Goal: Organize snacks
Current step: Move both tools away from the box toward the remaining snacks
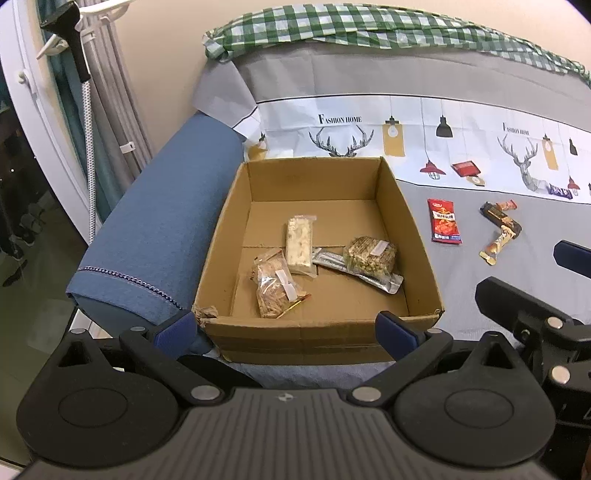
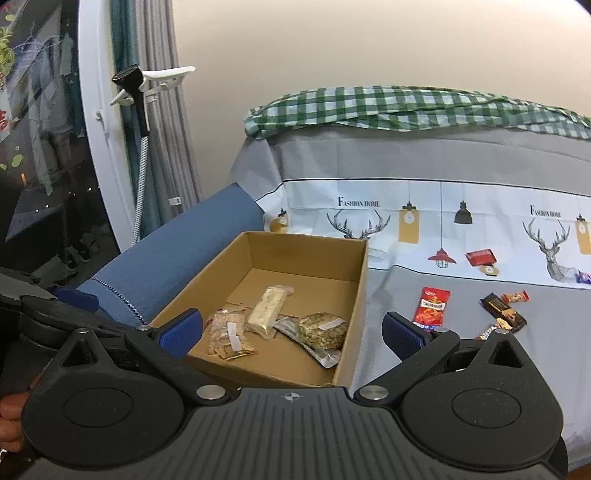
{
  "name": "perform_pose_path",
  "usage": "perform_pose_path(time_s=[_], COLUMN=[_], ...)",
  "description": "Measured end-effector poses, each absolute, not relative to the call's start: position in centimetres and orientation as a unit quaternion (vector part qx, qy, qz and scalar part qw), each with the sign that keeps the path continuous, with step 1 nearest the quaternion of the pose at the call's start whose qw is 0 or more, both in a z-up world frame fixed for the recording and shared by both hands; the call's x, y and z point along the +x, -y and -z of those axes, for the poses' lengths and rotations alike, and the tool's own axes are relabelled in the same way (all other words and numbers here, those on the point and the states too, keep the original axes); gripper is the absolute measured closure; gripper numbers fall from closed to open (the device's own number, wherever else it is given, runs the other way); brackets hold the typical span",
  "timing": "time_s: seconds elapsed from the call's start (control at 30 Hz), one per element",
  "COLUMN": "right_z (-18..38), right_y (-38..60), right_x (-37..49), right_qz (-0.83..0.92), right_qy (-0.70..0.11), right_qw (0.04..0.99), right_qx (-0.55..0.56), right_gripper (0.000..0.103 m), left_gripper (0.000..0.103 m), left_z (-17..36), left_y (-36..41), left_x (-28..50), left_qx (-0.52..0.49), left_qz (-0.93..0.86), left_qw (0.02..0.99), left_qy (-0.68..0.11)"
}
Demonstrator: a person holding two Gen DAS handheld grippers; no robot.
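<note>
An open cardboard box (image 1: 395,206) (image 2: 356,295) sits on the grey sofa cover. It holds a clear bag of brown sticks (image 1: 275,286) (image 2: 227,334), a pale nougat bar (image 1: 300,240) (image 2: 267,309), a round green-brown cake (image 1: 369,255) (image 2: 322,329) and a silver sachet (image 1: 382,281) (image 2: 325,355). To the right lie a red packet (image 1: 444,221) (image 2: 431,307) and small dark and gold candy bars (image 1: 500,230) (image 2: 502,314). My left gripper (image 1: 286,332) is open and empty at the box's near wall. My right gripper (image 2: 293,332) is open and empty, near the box's front right corner.
A blue sofa arm (image 1: 159,229) (image 2: 173,258) borders the box on the left. A red packet (image 1: 466,169) and a purple bar (image 1: 560,191) lie farther back on the printed strip. A green checked cloth (image 1: 369,29) tops the backrest. Curtains and a glass door stand left.
</note>
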State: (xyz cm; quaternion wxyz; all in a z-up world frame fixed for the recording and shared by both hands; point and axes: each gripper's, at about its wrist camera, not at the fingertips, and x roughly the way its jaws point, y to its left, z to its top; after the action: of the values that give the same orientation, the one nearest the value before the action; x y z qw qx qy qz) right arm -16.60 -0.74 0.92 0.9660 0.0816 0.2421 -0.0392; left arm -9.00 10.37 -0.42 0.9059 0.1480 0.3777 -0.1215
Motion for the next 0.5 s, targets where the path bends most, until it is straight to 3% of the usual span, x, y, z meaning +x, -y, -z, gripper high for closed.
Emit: perform_pose_path(time_s=[0.5], right_z=[1.2], right_y=[7.3], right_x=[-17.1], right_qz=[0.116], right_qy=[-0.239], right_qw=[0.958], right_qx=[0.105], right_gripper=[0.001], left_gripper=[0.000], left_z=[1.6], left_y=[-4.1], left_x=[-5.6], left_qx=[0.179], left_qz=[0.143], left_qw=[0.885], left_qy=[-0.406])
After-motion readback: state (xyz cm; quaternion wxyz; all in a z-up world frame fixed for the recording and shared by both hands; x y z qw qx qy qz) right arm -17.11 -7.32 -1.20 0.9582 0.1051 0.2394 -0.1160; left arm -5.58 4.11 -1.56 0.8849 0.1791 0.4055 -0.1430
